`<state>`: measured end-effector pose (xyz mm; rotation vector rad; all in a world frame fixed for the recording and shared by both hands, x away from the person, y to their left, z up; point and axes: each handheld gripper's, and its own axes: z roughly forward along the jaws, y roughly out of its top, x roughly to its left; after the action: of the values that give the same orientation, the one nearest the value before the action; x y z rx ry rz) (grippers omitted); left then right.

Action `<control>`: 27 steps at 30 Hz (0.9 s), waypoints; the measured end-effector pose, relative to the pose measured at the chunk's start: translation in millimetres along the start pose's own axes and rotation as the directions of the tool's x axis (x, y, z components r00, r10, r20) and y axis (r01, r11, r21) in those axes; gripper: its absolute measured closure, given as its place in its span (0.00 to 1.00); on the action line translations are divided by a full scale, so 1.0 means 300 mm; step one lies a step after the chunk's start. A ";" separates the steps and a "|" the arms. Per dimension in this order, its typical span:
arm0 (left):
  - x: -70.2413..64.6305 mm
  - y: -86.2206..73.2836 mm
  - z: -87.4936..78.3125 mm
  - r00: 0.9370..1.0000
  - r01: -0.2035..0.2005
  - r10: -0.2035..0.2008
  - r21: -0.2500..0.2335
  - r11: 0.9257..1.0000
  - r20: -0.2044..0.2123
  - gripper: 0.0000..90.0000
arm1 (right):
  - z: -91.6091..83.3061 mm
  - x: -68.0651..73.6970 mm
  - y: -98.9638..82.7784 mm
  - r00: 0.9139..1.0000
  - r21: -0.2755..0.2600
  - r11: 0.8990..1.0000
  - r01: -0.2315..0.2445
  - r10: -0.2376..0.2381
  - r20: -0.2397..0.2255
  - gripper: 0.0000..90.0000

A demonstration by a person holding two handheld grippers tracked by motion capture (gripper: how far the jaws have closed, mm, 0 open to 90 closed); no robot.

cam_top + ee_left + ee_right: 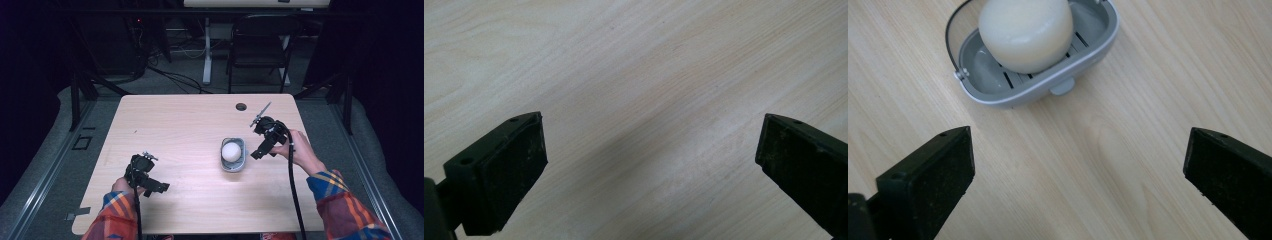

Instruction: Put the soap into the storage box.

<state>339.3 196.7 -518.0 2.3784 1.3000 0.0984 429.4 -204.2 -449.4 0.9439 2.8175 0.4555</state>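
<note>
Sitting right of centre in the high view, the soap (231, 151) rests in its grey dish (234, 166); it looks light, hard and slick, best pinched across its rounded sides. Right gripper (262, 148), just right of the dish, stands wide apart and empty, as does the left gripper (150, 186) at lower left. Pale wood table (180, 130), smooth; dark room, chair (260, 45) at top.

The left gripper (159, 188) hovers near the front left, jaws spread wide; the right gripper (256, 155) hangs right of centre, jaws wide apart.
</note>
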 end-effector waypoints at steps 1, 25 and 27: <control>0.001 -0.001 0.000 1.000 -0.002 0.002 -0.003 1.000 0.000 0.00 | -0.004 -0.005 -0.008 1.000 0.011 1.000 0.002 -0.002 0.003 0.00; 0.002 -0.001 -0.003 1.000 -0.003 0.003 -0.003 1.000 0.000 0.00 | 0.013 -0.043 -0.209 0.996 0.050 0.996 -0.071 0.068 0.048 0.00; 0.002 -0.002 -0.003 1.000 -0.003 0.003 -0.006 1.000 0.001 0.00 | 0.020 -0.042 -0.227 0.996 0.063 0.995 -0.075 0.071 0.049 0.00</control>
<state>339.0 197.7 -517.5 2.3752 1.2934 0.1017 402.4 -262.0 -476.7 1.0589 2.7786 0.3480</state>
